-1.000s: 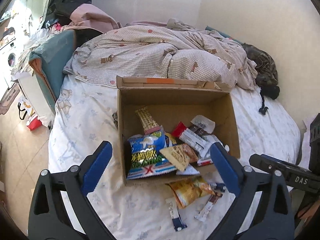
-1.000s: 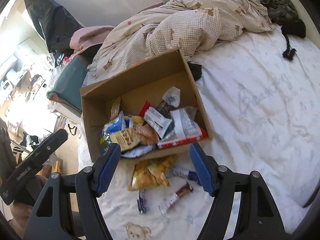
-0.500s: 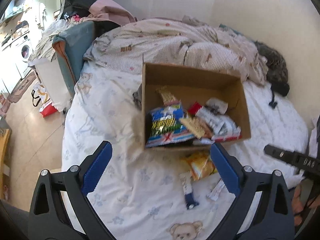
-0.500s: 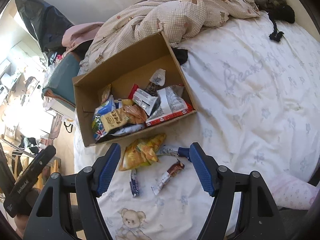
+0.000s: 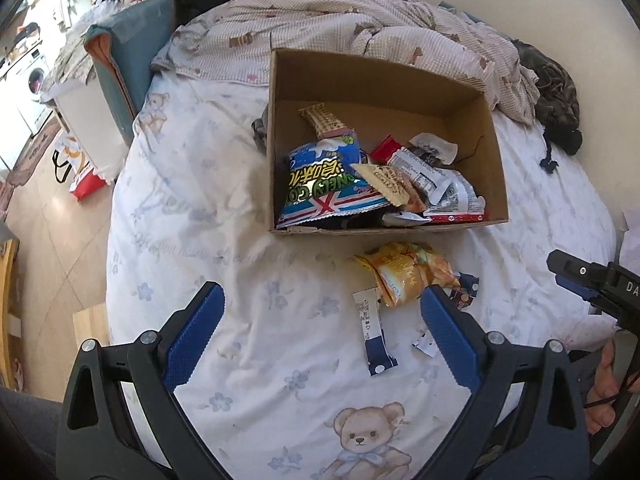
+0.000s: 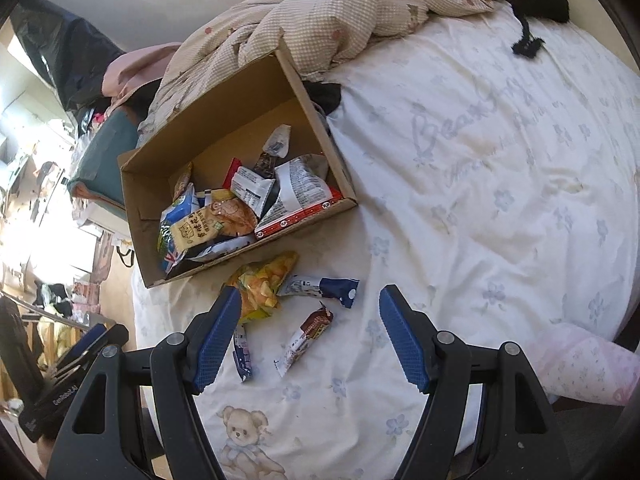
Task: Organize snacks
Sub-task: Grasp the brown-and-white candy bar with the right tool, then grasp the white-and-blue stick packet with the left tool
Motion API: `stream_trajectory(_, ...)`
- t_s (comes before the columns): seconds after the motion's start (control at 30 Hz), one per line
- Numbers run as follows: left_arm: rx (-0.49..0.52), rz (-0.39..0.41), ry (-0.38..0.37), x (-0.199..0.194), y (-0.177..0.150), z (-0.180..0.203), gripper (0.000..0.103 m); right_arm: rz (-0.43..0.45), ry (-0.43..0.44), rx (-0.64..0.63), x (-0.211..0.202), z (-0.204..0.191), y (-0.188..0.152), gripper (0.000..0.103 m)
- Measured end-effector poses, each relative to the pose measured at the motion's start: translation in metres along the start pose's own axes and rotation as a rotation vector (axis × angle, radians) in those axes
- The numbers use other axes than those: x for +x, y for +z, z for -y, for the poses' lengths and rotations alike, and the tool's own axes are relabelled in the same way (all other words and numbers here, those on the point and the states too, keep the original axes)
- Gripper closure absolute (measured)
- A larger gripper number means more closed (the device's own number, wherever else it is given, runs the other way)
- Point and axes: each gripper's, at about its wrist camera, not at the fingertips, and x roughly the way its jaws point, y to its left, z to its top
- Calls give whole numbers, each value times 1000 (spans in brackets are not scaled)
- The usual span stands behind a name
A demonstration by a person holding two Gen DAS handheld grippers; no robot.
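In the middle of the left wrist view, a cardboard box [image 5: 384, 80] lay on the bed [image 5: 240, 320], and it was filled with snack packets, the biggest of them a blue chips bag [image 5: 324, 180] at its left side. Just below the box, outside of it, a yellow snack bag [image 5: 404, 276] lay on the white sheet, and a blue-and-white wrapper [image 5: 372, 332] lay close under it. In the lower part of the right wrist view, a brown snack bar [image 6: 306, 334] lay on the sheet below a dark blue packet [image 6: 320, 289], both to the right of the yellow bag. The left claw [image 5: 322, 344] was wide open at the bottom of its frame and held nothing. The right claw [image 6: 310, 336] was also open and empty above the loose snacks; the brown bar appeared between its fingers but did not touch them. A checked quilt [image 5: 340, 24] was piled behind the box in the upper part of the frame.
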Motion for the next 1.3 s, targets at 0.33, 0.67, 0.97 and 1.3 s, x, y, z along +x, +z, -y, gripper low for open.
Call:
stream_trajectory(0.33,-74,-52,5,11,1,-16,6,-142,-1,98,40,10,0,29)
stream_trajectory(0.67,-86,-94,13,25,-1,-13,6,-401,-37,80,119,-10,-24,31)
stream_trajectory(0.97,-122,-100,20,30,-2,-24,6,-418,-145,-25,132,-17,-37,82)
stream_trajectory(1.3,-74,-188,-15,62,-19,13,15,-363,-88,3,87,-7,-41,86)
